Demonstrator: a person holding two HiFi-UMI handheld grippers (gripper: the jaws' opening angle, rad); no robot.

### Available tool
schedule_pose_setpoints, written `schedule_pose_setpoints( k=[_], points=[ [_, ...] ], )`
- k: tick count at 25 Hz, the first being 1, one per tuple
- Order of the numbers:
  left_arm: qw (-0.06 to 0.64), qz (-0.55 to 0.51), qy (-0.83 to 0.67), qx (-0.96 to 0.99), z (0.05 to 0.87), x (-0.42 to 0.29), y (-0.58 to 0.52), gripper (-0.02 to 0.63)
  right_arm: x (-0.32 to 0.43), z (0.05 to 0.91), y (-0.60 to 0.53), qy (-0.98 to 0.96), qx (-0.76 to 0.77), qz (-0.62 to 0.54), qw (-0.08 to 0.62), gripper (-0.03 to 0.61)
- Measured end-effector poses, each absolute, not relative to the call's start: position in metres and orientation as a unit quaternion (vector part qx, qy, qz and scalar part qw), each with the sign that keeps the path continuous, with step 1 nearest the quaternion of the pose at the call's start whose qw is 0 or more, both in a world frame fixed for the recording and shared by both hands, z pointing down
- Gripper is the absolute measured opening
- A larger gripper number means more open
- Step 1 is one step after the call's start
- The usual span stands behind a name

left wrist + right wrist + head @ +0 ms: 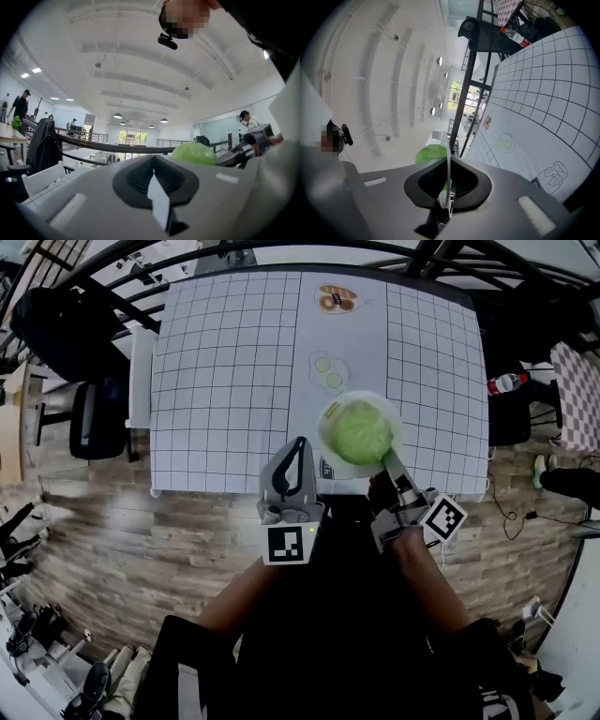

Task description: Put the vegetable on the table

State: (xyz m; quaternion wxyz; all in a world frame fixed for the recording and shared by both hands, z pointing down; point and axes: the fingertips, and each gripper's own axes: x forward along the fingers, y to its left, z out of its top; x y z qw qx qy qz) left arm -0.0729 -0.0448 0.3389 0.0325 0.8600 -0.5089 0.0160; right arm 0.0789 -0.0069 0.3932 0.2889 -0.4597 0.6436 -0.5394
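A round green vegetable lies on a white plate over the front edge of the grid-cloth table. My right gripper is shut on the plate's near rim. In the right gripper view the thin plate edge stands pinched between the jaws, with the vegetable behind it. To the plate's left my left gripper points at the table edge, its jaws together and nothing in them. The left gripper view shows the vegetable at the right, just past its jaws.
Pictures are printed on the cloth: cucumber slices just beyond the plate and a brown item at the far edge. A chair with a dark jacket stands left of the table. A bottle lies at the right. Black railings run behind.
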Motion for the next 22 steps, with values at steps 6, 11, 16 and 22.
schedule_pose_setpoints(
  k=[6,11,16,22],
  points=[
    [0.036,0.02,-0.531,0.846,0.342,-0.075,-0.063,0.008,0.082,0.398,-0.034,0.662,-0.436,-0.54,0.284,0.014],
    [0.044,0.022,-0.54,0.84,0.346,-0.073,-0.076,0.008,0.085,0.406,-0.054,0.677,-0.416,-0.539,0.281,0.012],
    [0.046,0.032,-0.547,0.835,0.356,-0.066,-0.085,0.008,0.093,0.428,-0.068,0.679,-0.403,-0.549,0.275,0.017],
    [0.049,0.045,-0.555,0.829,0.372,-0.059,-0.101,0.008,0.096,0.457,-0.094,0.679,-0.387,-0.557,0.279,0.011]
  ],
)
